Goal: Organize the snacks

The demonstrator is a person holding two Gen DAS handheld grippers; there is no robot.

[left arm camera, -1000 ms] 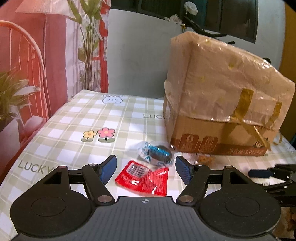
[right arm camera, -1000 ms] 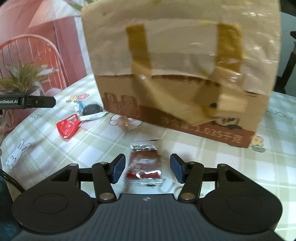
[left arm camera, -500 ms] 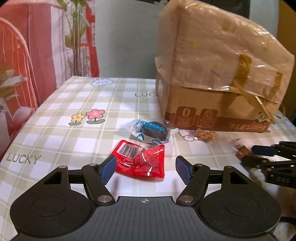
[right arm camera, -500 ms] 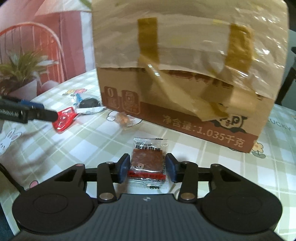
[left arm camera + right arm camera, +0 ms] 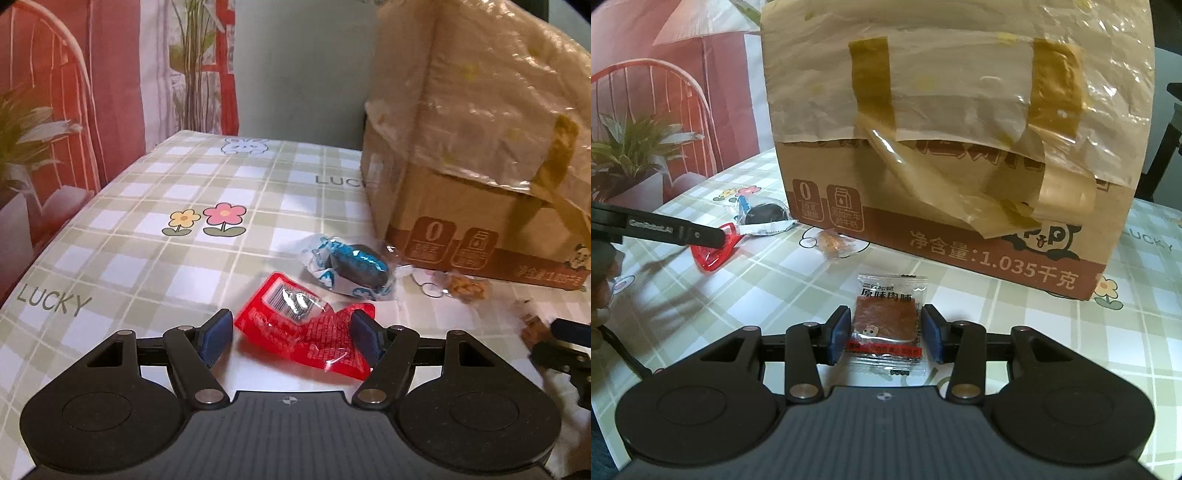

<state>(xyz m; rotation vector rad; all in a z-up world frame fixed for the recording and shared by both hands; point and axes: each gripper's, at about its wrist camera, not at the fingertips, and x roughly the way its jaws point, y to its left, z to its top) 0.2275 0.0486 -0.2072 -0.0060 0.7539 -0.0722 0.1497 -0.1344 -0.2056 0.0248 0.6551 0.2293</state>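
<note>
Two light, crinkly sachets lie on the checked tablecloth (image 5: 110, 236); the clear-wrapped brown jerky square (image 5: 885, 320) is pinched across its stiff middle by the right gripper (image 5: 884, 338), whose jaws have just been closing; the soft red foil packet (image 5: 306, 328) lies between the left gripper (image 5: 291, 341)'s open jaws, best taken at its flat centre.

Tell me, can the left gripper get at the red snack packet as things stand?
Probably yes. The left gripper is open with the red snack packet lying flat between its fingers, nothing on top of it. The blue-wrapped snack lies just beyond, clear of the fingers.

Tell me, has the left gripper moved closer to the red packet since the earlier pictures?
Yes. The left gripper has come down toward the table, and its open jaws now straddle the red packet.
</note>
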